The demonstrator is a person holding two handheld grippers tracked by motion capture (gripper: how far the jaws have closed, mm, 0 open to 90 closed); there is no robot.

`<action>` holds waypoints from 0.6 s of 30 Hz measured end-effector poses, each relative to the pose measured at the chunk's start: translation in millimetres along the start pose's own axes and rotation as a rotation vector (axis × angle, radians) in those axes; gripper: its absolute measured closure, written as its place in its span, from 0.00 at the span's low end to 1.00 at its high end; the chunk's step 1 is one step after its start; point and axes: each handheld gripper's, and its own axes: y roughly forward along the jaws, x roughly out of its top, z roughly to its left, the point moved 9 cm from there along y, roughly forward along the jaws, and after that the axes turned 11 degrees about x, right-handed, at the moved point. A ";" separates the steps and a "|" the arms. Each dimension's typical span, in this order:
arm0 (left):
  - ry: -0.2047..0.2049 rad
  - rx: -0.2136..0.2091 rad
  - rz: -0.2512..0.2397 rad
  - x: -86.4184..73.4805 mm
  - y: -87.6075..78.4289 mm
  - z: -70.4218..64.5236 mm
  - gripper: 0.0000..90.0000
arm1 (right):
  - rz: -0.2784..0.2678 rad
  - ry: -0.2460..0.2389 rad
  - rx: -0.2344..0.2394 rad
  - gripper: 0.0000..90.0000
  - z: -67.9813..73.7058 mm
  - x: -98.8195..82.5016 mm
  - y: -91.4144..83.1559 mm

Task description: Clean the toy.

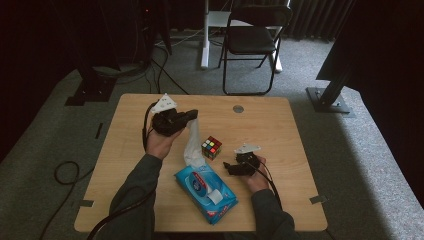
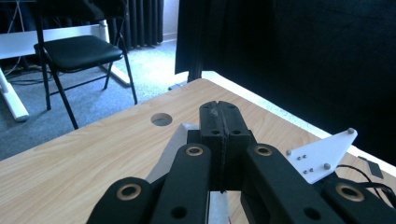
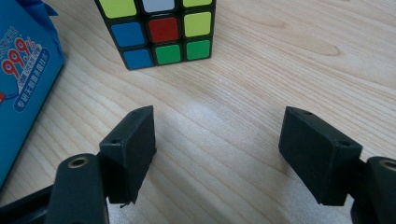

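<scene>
Pinching a white wet wipe [image 1: 192,141] between closed jaws, left gripper [image 1: 191,116] holds it above the table [image 1: 270,125] | wipe's lower end in the blue wet-wipe pack [image 1: 206,187] | right gripper [image 3: 217,156] jaws wide, empty, low over the wood | Rubik's cube [image 1: 211,147] just beyond it, beside the pack

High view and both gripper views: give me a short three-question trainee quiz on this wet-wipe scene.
1. True or false: the left gripper is shut on a wet wipe drawn up from the blue wipes pack.
2. Which thing stands between the wipe and the right gripper? A) Rubik's cube B) mug C) stapler
3. How do the right gripper's fingers stand, and what is between them?

Key: 1 true. 2 A, the Rubik's cube. 3 Open, with bare table between them.
</scene>
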 end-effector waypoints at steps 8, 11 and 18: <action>-0.001 -0.006 0.003 3.6 15.0 -3.6 1.00 | 0.000 0.001 0.000 0.30 0.0 0.0 0.0; -0.010 -0.015 -0.002 5.9 22.4 -7.7 1.00 | -0.001 0.001 0.001 0.30 0.1 0.1 0.1; -0.030 0.001 0.036 -5.9 48.1 -9.4 1.00 | -0.001 0.002 0.001 0.30 0.2 0.1 0.0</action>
